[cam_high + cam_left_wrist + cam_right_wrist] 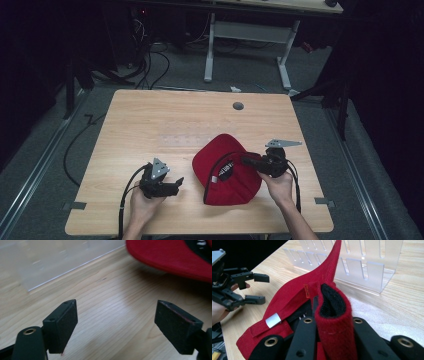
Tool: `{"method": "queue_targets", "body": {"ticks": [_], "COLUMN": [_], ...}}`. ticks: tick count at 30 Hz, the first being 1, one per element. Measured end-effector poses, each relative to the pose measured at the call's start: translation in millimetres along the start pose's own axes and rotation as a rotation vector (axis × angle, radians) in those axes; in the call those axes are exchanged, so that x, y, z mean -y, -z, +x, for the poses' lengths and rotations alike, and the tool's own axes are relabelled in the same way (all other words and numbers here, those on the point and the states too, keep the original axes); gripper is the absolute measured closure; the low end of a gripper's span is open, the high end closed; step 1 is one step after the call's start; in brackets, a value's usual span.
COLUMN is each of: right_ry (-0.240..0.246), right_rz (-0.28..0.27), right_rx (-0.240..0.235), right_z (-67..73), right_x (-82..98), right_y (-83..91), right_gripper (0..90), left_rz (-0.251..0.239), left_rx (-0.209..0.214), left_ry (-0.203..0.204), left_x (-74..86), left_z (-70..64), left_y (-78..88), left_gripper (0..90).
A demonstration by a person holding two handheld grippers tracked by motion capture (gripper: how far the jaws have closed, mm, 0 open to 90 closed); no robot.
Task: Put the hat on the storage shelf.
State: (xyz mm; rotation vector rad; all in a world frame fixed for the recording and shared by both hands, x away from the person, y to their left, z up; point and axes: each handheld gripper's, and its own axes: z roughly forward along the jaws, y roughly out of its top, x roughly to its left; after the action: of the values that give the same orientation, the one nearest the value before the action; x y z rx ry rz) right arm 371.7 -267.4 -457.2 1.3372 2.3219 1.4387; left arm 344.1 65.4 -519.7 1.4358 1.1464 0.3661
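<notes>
- A red fabric baseball cap with a black inner lining is lying upside down on the light wooden bench, in the near right part of it.
- The right tool is pinching the cap: its two black jaws are pressed together on a fold of the red fabric with the black lining inside, as the right gripper view is showing.
- The right hand is holding this tool at the right edge of the cap, and the tool is pointing to the left, over the opening of the cap.
- A small silver metal buckle is sitting on the red strap of the cap, just left of the pinched fold.
- The left tool is standing with its jaws spread wide, and nothing is between them; bare wood is showing under them in the left gripper view.
- This tool is resting in the left hand, near the left side of the cap but not touching it.
- A clear plastic rack with slots is standing on the bench beyond the cap, to the far side.
</notes>
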Motion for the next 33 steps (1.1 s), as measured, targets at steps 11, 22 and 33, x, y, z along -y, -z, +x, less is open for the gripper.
{"method": "queue_targets", "body": {"ticks": [11, 22, 33], "right_ry": [-0.014, 0.006, 0.025], "right_rz": [-0.019, 0.042, 0.086], "right_rx": [-0.023, -0.03, -0.038], "right_z": [1.7, 13.3, 17.9], "right_x": [-13.1, -19.6, -20.4], "right_y": [7.4, -1.9, -5.5], "right_gripper": [83.0, 82.8, 82.6], "left_rz": [0.036, 0.026, 0.023], "left_rx": [0.081, 0.101, 0.088], "left_ry": [-0.043, -0.087, -0.155], "left_x": [3.7, 6.2, 7.1], "left_z": [-28.3, -39.1, -44.0], "left_y": [-6.4, -10.1, -9.1], "left_gripper": [16.6, 15.4, 18.4]}}
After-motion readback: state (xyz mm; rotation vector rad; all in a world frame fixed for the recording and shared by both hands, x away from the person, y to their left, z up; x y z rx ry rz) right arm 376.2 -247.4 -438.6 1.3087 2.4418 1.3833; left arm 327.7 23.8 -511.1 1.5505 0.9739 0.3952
